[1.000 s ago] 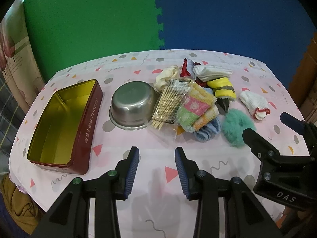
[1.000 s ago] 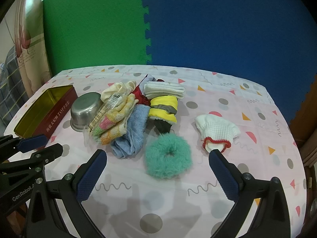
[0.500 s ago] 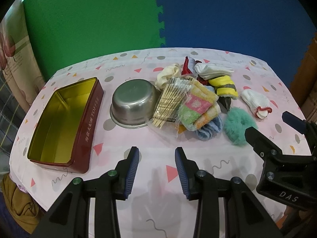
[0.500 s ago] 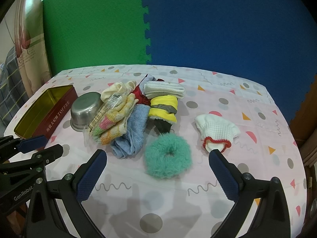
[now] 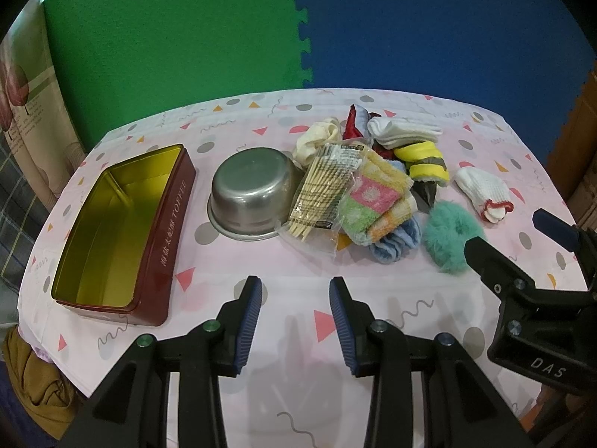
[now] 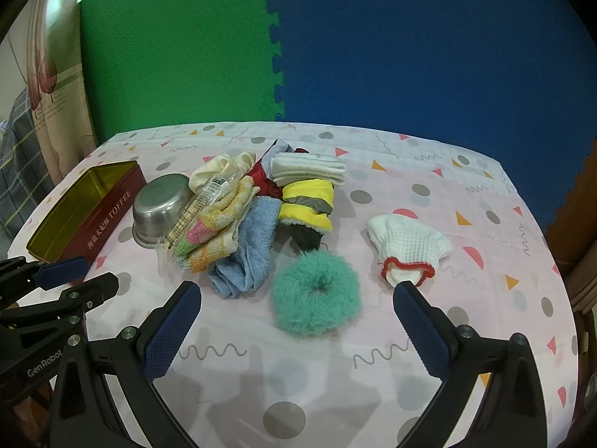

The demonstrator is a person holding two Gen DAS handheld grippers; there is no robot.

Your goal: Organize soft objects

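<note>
Barely begun, I'd say: toffee tin (image 5: 123,224) empty, soft pile (image 6: 238,224), teal scrunchie (image 6: 315,293) & white sock (image 6: 406,248) all on the table w/ nothing sorted, right gripper (image 6: 294,330) spread wide, left gripper (image 5: 294,321) parted, both holding nothing, tho tin's far corner is prob shadowed.

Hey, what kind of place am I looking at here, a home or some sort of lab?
Probably a staged recording setup in a room: green and blue foam puzzle mats stand as a backdrop behind a table with a pink patterned tablecloth, which bears a pile of soft items and an open red toffee tin.
</note>
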